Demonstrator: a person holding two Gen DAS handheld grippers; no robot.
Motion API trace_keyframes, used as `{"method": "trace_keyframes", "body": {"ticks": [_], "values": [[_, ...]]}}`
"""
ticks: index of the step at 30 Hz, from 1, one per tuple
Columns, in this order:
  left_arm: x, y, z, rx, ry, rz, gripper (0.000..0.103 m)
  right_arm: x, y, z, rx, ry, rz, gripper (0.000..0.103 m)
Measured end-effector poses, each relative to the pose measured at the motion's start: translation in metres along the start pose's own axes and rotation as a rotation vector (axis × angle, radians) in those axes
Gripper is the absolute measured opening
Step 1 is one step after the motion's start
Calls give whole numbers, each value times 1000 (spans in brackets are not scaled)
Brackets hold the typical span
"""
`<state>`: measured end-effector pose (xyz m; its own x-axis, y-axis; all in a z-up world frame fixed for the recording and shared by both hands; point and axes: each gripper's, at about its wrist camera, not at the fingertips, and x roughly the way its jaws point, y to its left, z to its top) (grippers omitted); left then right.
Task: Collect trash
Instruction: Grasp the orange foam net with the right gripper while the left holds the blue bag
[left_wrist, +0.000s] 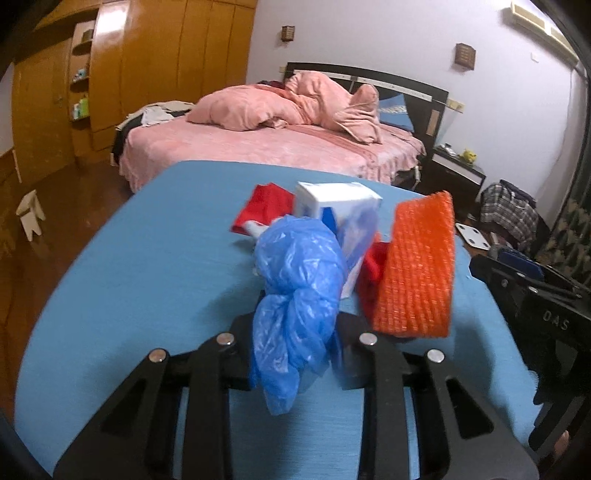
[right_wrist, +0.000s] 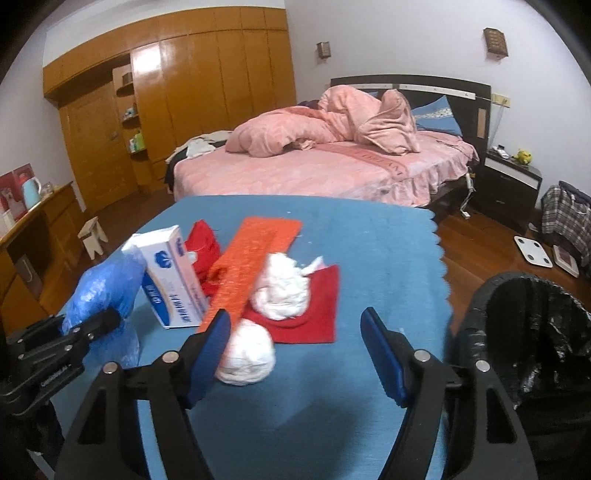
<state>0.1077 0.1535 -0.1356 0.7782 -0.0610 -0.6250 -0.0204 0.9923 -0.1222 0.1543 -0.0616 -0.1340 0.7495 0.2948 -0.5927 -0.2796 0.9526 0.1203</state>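
My left gripper is shut on a crumpled blue plastic bag, which also shows at the left of the right wrist view. Behind it on the blue table stand a white and blue box, red cloth and an orange mesh pad. My right gripper is open and empty above the table. Just ahead of it lie two white paper wads, the farther one on a red cloth. The orange pad and the box lie to the left.
A bin with a black liner stands right of the table, beside my right gripper. A pink bed, wooden wardrobe, nightstand, small stool and a floor scale lie beyond.
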Motion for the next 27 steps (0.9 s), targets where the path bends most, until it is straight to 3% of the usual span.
{"method": "trace_keyframes", "body": {"ticks": [9, 13, 15, 18, 27], "values": [[-8, 17, 1, -20, -11, 28, 27, 22, 24, 6, -11, 50, 27, 62], [-10, 21, 0, -22, -13, 32, 27, 37, 29, 5, 4, 107, 54, 44], [-11, 20, 0, -26, -12, 36, 27, 39, 31, 5, -2, 117, 77, 21], [-14, 20, -2, -32, -12, 42, 28, 36, 35, 6, -19, 114, 109, 12], [-39, 5, 11, -17, -54, 61, 28, -3, 40, 25, -42, 24, 153, 11]]}}
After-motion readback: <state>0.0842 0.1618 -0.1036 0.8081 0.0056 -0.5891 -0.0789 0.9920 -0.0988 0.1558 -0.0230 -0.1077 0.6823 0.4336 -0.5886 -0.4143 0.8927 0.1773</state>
